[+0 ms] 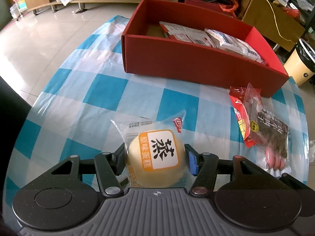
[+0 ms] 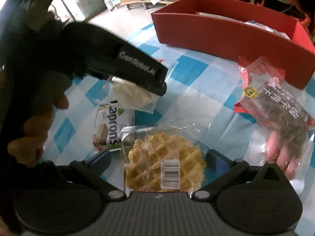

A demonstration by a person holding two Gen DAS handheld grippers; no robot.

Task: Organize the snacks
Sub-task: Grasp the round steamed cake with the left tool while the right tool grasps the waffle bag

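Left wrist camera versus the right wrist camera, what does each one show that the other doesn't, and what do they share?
Only the left wrist view shows the steamed cake between the left gripper fingers, the packets inside the box, and a bin on the floor.

Only the right wrist view shows the waffle between the right gripper fingers, a green and white packet, and a hand holding the other gripper.

Both show the red box, the jerky packet and the checked tablecloth.

A wrapped round steamed cake point(image 1: 155, 157) and wrapped waffle point(image 2: 165, 169) lie near the red box point(image 1: 196, 59).
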